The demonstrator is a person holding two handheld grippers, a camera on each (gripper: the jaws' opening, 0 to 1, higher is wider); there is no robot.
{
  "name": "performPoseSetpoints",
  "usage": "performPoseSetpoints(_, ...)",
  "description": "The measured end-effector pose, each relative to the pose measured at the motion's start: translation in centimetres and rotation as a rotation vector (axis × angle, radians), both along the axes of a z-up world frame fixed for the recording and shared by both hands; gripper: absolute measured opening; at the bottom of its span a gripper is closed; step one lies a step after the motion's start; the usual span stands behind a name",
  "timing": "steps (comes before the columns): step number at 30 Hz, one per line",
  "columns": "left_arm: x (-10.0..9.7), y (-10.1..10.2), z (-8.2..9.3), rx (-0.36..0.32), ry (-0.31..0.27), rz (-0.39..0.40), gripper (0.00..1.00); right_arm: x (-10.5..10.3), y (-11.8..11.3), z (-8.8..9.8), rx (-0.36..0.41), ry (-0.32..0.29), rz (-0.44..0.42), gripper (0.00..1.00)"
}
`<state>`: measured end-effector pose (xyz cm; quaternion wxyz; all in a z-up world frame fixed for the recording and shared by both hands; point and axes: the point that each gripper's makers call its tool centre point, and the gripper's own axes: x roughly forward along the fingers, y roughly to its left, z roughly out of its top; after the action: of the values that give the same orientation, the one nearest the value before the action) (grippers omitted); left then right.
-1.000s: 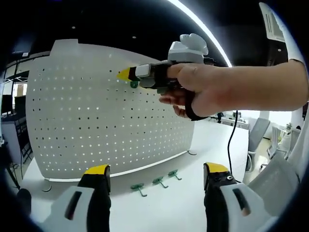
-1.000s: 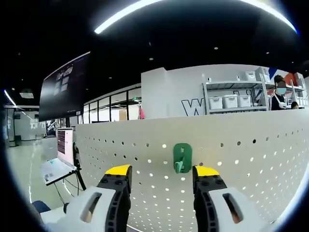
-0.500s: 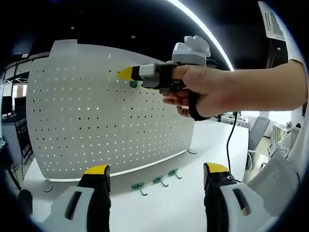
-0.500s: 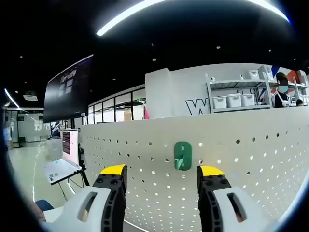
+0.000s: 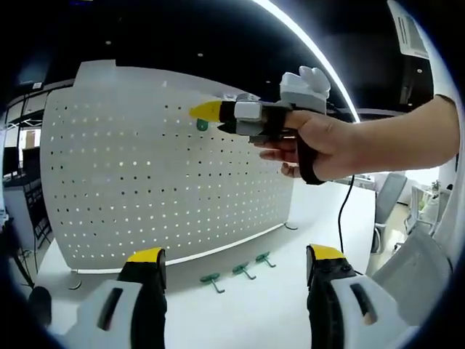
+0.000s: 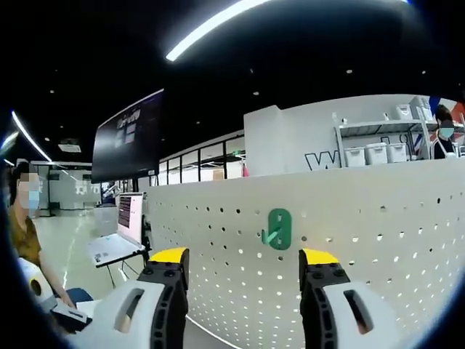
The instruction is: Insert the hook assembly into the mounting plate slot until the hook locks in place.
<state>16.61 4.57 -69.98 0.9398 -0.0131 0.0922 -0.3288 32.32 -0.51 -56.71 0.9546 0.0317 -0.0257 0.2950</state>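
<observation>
A white perforated mounting plate [image 5: 145, 182] stands upright on the white table. One green hook [image 5: 201, 125] hangs on it near the top edge. In the right gripper view this hook [image 6: 278, 229] sits flat on the plate [image 6: 378, 254], above and beyond the gap of my right gripper [image 6: 244, 256], which is open and apart from it. A hand holds that right gripper [image 5: 211, 113], its yellow tips close to the hook's right. My left gripper [image 5: 235, 254] is open, low over the table, with nothing in it.
Three spare green hooks [image 5: 242, 271] lie on the table [image 5: 320, 218] in front of the plate's foot. A black cable [image 5: 347, 211] hangs by the hand. Left of the plate are a laptop [image 6: 116, 243] and a seated person [image 6: 29, 240]. Shelving [image 6: 378, 145] stands behind.
The right gripper has drawn back a little to the right, away from the plate. The green hook stays on the plate. The left gripper has held still.
</observation>
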Motion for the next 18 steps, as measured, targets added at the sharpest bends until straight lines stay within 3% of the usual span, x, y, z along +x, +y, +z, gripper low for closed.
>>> performPoseSetpoints(18, 0.1, 0.6, -0.2, 0.016, 0.004, 0.005, 0.81, -3.1, -1.3, -2.7, -0.051, 0.020, 0.071, 0.62)
